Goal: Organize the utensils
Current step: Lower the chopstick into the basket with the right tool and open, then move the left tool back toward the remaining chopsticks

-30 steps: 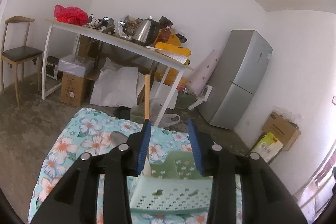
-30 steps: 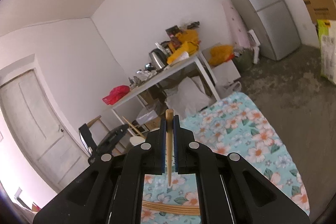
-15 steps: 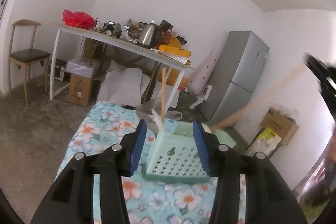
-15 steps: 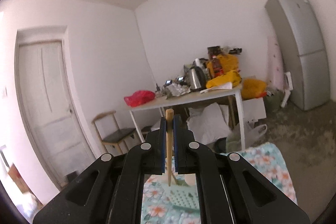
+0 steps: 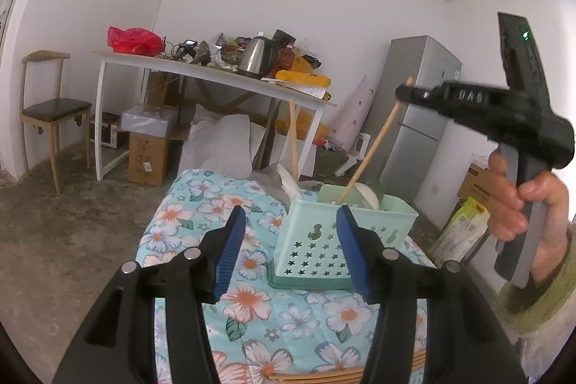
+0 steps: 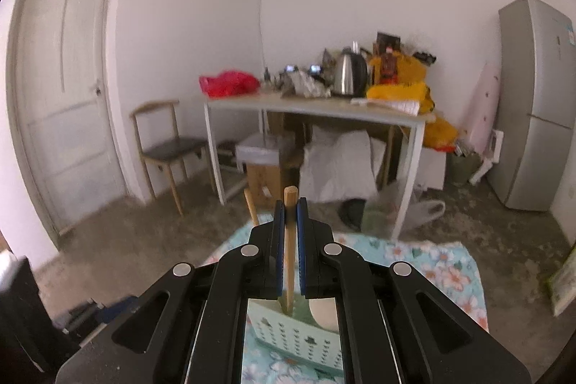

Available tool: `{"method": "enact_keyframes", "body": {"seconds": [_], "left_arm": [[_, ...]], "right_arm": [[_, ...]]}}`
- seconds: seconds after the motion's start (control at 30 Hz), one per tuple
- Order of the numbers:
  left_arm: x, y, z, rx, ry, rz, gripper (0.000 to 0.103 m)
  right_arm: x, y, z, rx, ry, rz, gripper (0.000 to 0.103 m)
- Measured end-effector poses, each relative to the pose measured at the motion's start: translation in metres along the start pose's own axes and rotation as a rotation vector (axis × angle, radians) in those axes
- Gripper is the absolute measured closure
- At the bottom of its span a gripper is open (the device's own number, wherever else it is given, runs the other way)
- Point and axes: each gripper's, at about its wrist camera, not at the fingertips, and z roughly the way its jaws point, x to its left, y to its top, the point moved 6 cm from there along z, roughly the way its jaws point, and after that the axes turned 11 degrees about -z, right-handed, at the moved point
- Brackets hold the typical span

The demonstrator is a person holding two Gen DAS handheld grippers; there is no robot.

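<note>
Right hand-held gripper (image 6: 290, 222) clenched on a wooden chopstick (image 6: 289, 251), stick roughly upright between the blue pads, top end poking just past them. In the left wrist view the same chopstick (image 5: 374, 146) runs tilted from the right hand-held gripper (image 5: 405, 92) down into the green perforated basket (image 5: 324, 251); lower end is inside the basket, exact compartment can't tell. Left hand-held gripper (image 5: 291, 240) released, pads spread wide, nothing between them, sitting near side of the basket and not touching it. Basket stands on the floral-cloth counter (image 5: 201, 204), with a white spoon (image 5: 363, 193) and another wooden handle (image 5: 293, 139) sticking up out of it. More chopsticks (image 5: 342, 373) lie flat on the cloth at the near edge.
</note>
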Motion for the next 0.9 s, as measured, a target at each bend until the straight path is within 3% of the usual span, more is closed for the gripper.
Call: {"method": "enact_keyframes", "body": {"seconds": [0.37,0.5,0.63,0.77,0.9], "left_arm": [[0.002,-0.001,0.006,0.023,0.009,-0.002,0.051],[0.004,-0.005,0.006,0.038,0.015,0.006,0.051],[0.002,-0.014,0.004,0.069,0.014,0.031,0.051],[-0.004,-0.031,0.005,0.125,0.015,0.09,0.051],[-0.012,-0.056,0.007,0.2,0.013,0.153,0.051]], "right_arm": [[0.001,-0.011,-0.019,0.004,0.012,0.045,0.095],[-0.008,-0.014,-0.052,-0.048,0.013,0.1,0.091],[-0.024,-0.043,-0.095,-0.077,-0.001,0.184,0.082],[-0.031,-0.101,-0.108,0.034,-0.005,0.272,0.074],[-0.03,-0.18,-0.101,0.249,-0.015,0.39,0.074]]}}
